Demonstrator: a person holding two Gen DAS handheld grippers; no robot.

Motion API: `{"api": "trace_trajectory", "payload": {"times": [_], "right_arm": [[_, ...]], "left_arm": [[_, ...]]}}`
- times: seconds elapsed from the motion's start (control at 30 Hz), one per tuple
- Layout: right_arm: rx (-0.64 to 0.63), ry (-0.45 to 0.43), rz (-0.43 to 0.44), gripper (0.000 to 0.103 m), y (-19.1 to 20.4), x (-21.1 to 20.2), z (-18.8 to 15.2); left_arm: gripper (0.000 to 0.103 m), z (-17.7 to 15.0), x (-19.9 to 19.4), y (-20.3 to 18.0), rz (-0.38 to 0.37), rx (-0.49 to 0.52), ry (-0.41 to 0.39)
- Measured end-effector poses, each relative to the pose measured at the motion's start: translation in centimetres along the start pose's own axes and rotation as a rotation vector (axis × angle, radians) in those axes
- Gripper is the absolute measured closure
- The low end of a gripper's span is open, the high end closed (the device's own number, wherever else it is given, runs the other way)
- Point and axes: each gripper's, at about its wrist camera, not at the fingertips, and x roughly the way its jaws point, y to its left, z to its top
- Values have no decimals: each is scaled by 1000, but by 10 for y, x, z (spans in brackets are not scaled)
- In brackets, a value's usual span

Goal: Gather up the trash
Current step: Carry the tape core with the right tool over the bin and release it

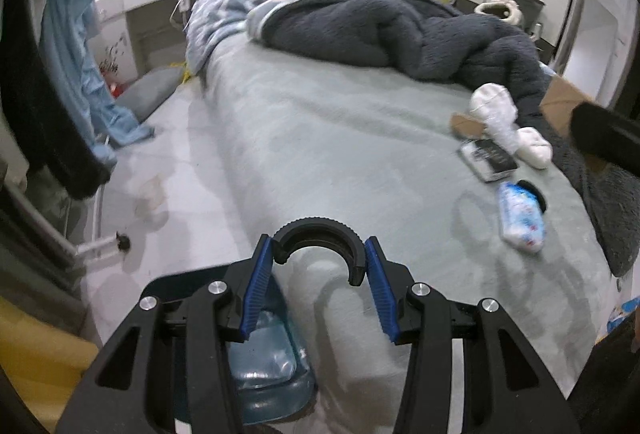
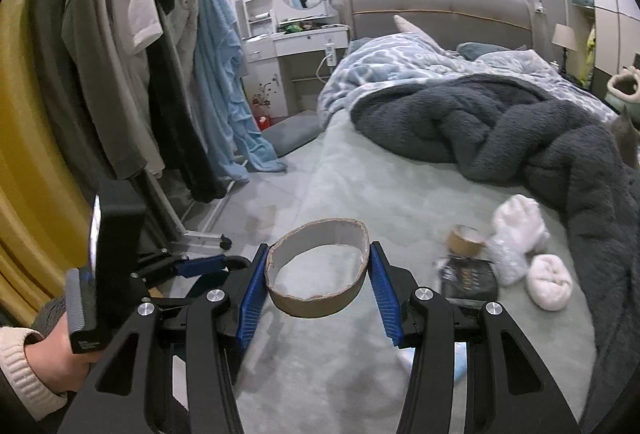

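Cardboard, brown outside and grey-white within: one spent tape ring [image 2: 318, 270], squeezed to an oval, its rim torn and ragged. We hold it clenched between the blue pads of the right gripper [image 2: 318, 274], above the foot of the bed [image 2: 360, 194].

Black plastic, ribbed: one half-ring piece [image 1: 319, 234], open side toward us, pinched at both ends in the left gripper [image 1: 319, 266], likewise above the bed's foot.

Handling, as we judge it: we carry both to a bin, which we cannot see. We keep the squeeze on the cardboard light, since it already buckles, and hold both pieces level so neither slips from the pads.

Remaining on the bed, toward its right side: a crumpled blue-and-white wrapper [image 1: 520, 216], a dark flat packet [image 1: 488, 158], a brown tape roll [image 2: 466, 240], white socks [image 1: 494, 106]. Beyond these lies a dark fleece blanket [image 1: 400, 34].
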Motion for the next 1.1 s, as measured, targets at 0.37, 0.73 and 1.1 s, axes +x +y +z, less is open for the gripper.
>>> {"api": "trace_trajectory", "payload": {"times": [0.37, 0.73, 1.1], "right_arm": [[-46, 57, 69, 53, 48, 38, 10], [-86, 148, 116, 53, 86, 84, 4], [-93, 261, 165, 53, 107, 133, -11]], "left_arm": [[53, -22, 12, 65, 49, -129, 128], [53, -47, 26, 107, 43, -215, 266], [52, -63, 35, 135, 61, -268, 369]]}}
